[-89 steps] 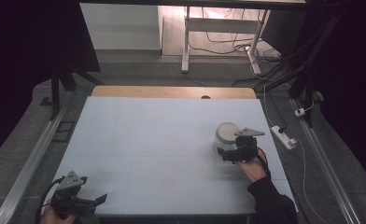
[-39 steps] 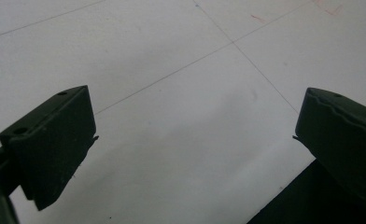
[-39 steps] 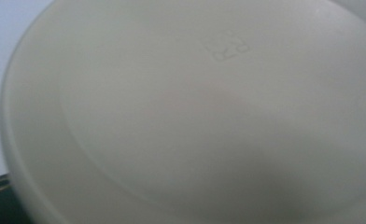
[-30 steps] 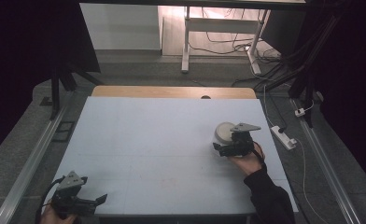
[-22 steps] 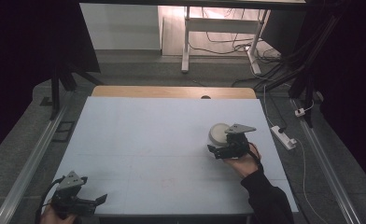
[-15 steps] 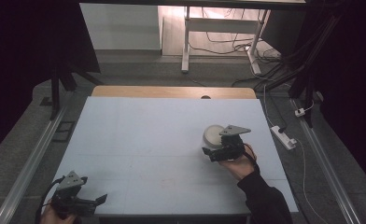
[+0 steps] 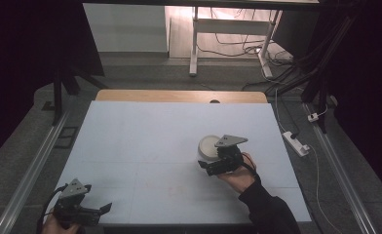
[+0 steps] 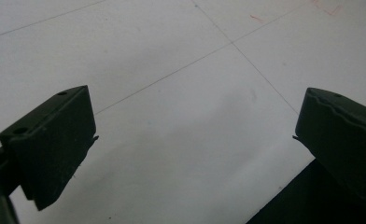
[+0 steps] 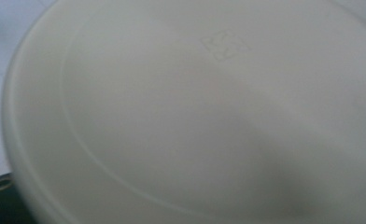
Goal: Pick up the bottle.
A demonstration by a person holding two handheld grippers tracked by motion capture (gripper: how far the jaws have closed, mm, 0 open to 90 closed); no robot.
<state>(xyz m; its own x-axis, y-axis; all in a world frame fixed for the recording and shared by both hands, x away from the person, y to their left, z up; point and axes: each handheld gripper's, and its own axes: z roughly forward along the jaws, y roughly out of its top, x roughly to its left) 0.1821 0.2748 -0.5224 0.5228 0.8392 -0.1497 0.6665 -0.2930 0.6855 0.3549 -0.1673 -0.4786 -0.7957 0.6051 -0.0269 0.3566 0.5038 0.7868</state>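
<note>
A white round bowl (image 7: 208, 145) sits right of the middle of the pale blue table (image 7: 140, 131), with my right gripper (image 7: 206, 159) shut on its near side. In the right gripper view the bowl's smooth white surface (image 9: 195, 112) is very close, with a faint square mark on it, and a bit of one black jaw peeks out at the bottom left. My left gripper (image 7: 104, 208) rests at the table's near left corner, held by a hand. In the left gripper view my left gripper (image 8: 195, 140) is open, with bare table between its jaws.
A wooden strip (image 7: 179, 96) runs along the table's far edge. Metal rails (image 7: 38, 161) flank both sides. A white power strip (image 7: 295, 143) and cables lie on the floor to the right. A desk frame (image 7: 194, 44) stands beyond the table.
My right gripper has moved left and slightly nearer, and the white bowl has travelled with it. The left gripper has stayed put.
</note>
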